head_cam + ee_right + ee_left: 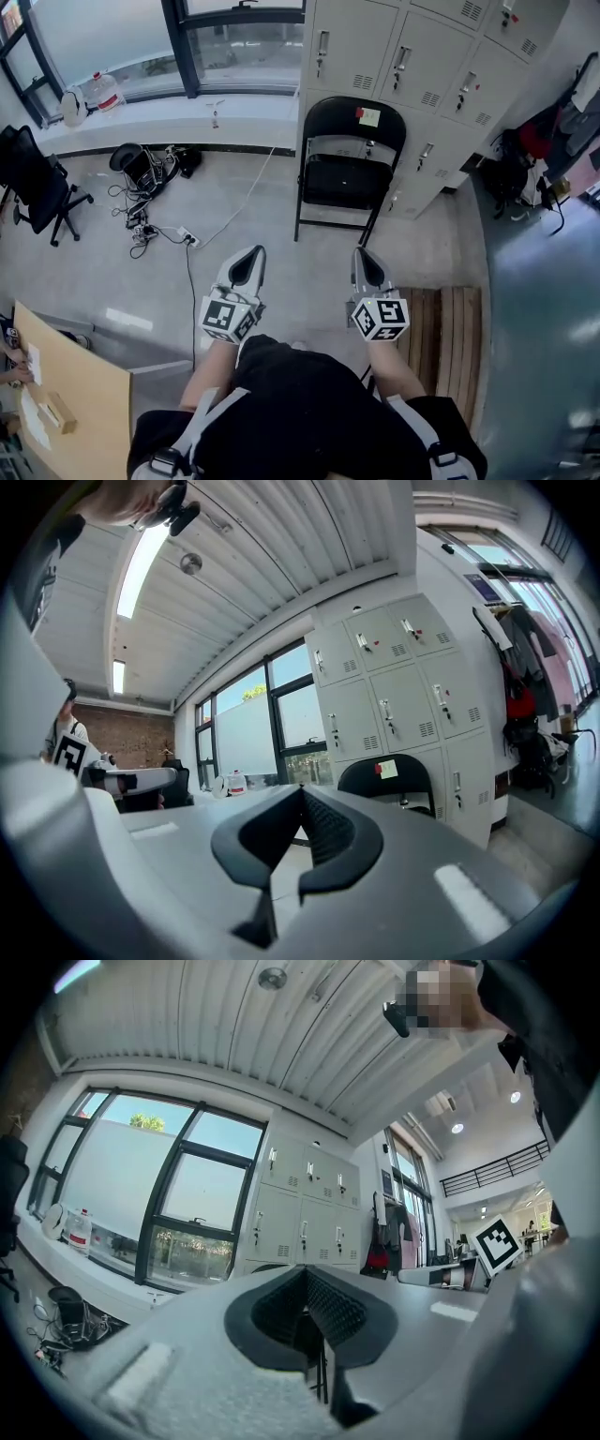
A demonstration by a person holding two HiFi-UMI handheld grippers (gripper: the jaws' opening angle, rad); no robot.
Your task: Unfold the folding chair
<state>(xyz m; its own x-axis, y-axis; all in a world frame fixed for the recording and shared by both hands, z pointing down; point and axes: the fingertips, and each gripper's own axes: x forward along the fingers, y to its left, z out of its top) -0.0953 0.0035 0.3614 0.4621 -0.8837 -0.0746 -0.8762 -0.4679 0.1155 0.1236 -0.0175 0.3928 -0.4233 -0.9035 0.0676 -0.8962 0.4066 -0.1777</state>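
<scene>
A black folding chair [347,169] stands upright against the grey lockers [412,66], with a small sticker on its backrest. Its seat panel looks nearly flat against the frame. My left gripper [248,262] and right gripper [368,265] are held side by side, short of the chair and pointing toward it. Both are shut with nothing between the jaws. In the right gripper view the chair [386,778] shows just right of the closed right gripper [300,832]. In the left gripper view the shut left gripper [305,1312] hides most of the chair.
A black office chair [37,183] stands at the far left, with a tangle of cables and a power strip [150,220] on the floor nearby. A wooden pallet [450,328] lies at my right. A wooden board [75,403] is at the lower left. Bags and clothes [530,159] hang at the right.
</scene>
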